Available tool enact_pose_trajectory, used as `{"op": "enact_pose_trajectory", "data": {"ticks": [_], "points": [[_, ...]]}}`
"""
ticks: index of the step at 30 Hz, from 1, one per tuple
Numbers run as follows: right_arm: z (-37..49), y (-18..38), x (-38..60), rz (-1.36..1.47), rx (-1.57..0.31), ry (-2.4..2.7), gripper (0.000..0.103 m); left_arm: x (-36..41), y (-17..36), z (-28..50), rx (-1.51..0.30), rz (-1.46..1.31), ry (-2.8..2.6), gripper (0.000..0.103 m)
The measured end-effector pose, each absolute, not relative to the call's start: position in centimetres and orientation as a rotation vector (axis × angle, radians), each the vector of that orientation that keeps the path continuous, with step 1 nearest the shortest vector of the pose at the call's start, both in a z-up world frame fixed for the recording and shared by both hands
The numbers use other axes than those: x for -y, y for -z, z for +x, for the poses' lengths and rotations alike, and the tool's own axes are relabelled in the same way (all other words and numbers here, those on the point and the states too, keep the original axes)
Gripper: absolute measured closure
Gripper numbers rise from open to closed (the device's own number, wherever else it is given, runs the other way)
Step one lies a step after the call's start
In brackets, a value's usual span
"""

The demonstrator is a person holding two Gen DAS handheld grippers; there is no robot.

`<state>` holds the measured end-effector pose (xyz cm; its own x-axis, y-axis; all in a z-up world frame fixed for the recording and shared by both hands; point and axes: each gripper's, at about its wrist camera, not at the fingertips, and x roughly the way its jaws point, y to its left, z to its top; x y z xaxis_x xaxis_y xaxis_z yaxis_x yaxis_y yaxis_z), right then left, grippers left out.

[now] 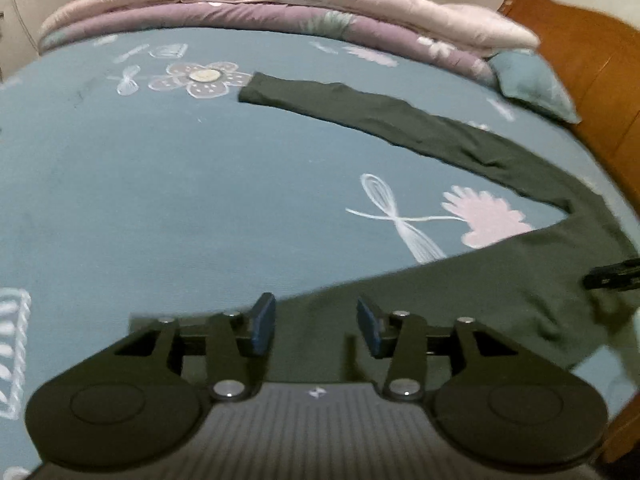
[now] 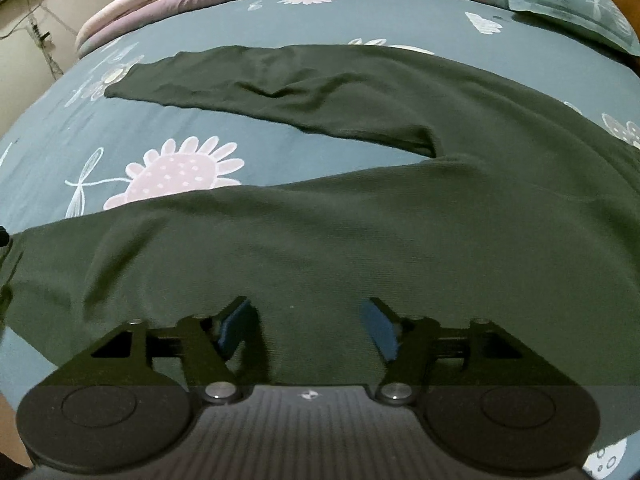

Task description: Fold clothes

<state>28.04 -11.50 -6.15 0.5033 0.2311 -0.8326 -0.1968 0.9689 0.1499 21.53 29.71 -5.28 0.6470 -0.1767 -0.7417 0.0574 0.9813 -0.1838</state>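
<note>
A dark green long-sleeved top (image 2: 360, 232) lies spread flat on the bed, one sleeve (image 2: 260, 84) stretched out toward the far left. In the left wrist view the same top (image 1: 460, 292) fills the lower right and its sleeve (image 1: 380, 120) runs up to the left. My left gripper (image 1: 316, 326) is open and empty, hovering over the top's near edge. My right gripper (image 2: 310, 326) is open and empty, just above the body of the top. The tip of my right gripper (image 1: 612, 276) shows at the right edge of the left wrist view.
The bed has a teal sheet (image 1: 180, 184) with pink and white flower prints. Folded pink and purple quilts (image 1: 260, 4) lie along the far side. A teal pillow (image 1: 532, 80) sits at the far right by a wooden headboard (image 1: 592, 60).
</note>
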Motion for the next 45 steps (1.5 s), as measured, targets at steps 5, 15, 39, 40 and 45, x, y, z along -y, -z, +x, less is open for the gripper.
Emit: {"op": "enact_pose_trajectory", "data": {"ticks": [5, 15, 39, 40, 45], "points": [[27.5, 6.0, 10.4, -0.055, -1.023, -0.274, 0.024, -29.9, 6.5, 20.5, -0.908, -0.03, 0.003, 0.054], [26.5, 6.3, 11.4, -0.048, -1.028, -0.214, 0.017, -23.9, 3.4, 22.3, -0.836, 0.048, 0.267, 0.053], [27.0, 7.4, 10.3, -0.031, -1.037, -0.157, 0.0, -20.2, 5.3, 24.0, -1.001, 0.119, 0.443, 0.048], [27.0, 7.3, 10.3, -0.03, -1.04, -0.154, 0.0, -20.4, 5.4, 24.0, -1.003, 0.114, 0.441, 0.047], [25.8, 6.6, 11.3, -0.016, -1.048, -0.14, 0.0, -21.5, 5.1, 23.9, -1.009, 0.068, 0.421, 0.047]]}}
